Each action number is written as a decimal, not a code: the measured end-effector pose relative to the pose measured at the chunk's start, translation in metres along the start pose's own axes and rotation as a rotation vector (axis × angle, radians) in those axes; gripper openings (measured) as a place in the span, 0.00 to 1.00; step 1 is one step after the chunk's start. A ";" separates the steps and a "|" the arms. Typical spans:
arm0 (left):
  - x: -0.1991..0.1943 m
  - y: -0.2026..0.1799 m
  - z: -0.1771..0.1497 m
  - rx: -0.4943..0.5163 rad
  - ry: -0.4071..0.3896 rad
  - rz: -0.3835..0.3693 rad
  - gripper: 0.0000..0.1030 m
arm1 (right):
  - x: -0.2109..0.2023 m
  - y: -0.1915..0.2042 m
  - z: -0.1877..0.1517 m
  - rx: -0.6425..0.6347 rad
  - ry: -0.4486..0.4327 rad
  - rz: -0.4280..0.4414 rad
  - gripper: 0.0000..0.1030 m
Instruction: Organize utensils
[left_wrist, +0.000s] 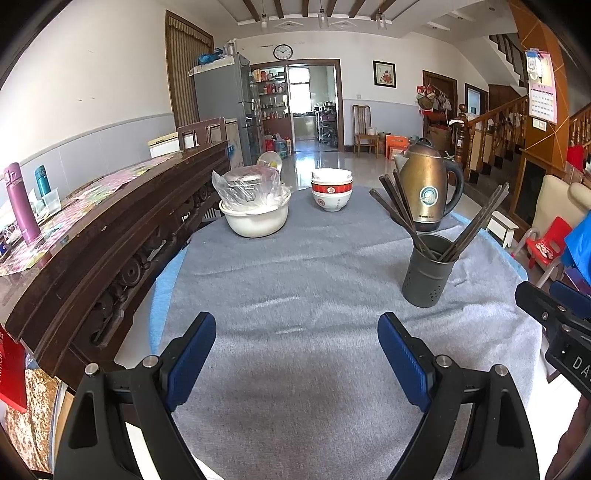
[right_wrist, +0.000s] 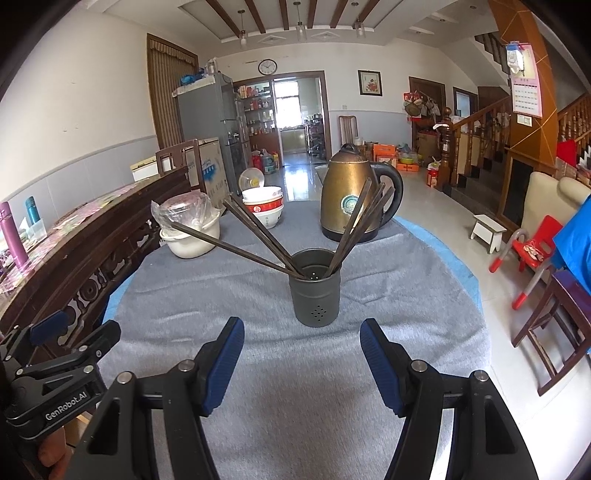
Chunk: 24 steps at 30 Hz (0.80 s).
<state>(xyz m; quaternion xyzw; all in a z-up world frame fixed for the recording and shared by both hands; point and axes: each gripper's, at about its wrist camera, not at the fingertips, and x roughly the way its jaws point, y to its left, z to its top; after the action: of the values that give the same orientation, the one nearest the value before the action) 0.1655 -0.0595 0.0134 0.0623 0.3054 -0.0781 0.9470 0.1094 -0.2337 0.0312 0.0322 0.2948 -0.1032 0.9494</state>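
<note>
Now chopstick holder (right_wrist: 314, 291) dead ahead of right hand-held gripper (right_wrist: 302, 363), nearer than left hand-held gripper (left_wrist: 296, 358); chopsticks (right_wrist: 236, 243) fan upward; both jaws spread, empty.

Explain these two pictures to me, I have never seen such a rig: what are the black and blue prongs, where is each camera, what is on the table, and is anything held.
No robot here: a person holds one two-fingered tool in each hand, with a camera on each looking along its fingers. One picture comes from the left tool, the other from the right tool. Both stand open and hold nothing. On the grey cloth stand a dark holder with chopsticks fanned out, a brass-coloured kettle, stacked bowls and a white basin carrying a plastic-wrapped pot.
</note>
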 end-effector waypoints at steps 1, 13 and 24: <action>0.000 0.000 0.000 0.001 0.000 0.001 0.87 | 0.001 -0.001 0.000 0.002 0.002 0.002 0.68; 0.009 -0.005 0.003 0.009 0.020 0.018 0.87 | 0.018 -0.006 0.000 0.012 0.024 0.018 0.68; 0.027 -0.012 0.005 0.019 0.041 0.036 0.87 | 0.042 -0.019 0.002 0.035 0.048 0.030 0.68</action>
<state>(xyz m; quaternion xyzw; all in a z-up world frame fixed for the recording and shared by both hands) 0.1873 -0.0749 0.0007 0.0783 0.3228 -0.0626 0.9412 0.1399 -0.2597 0.0089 0.0559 0.3153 -0.0932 0.9428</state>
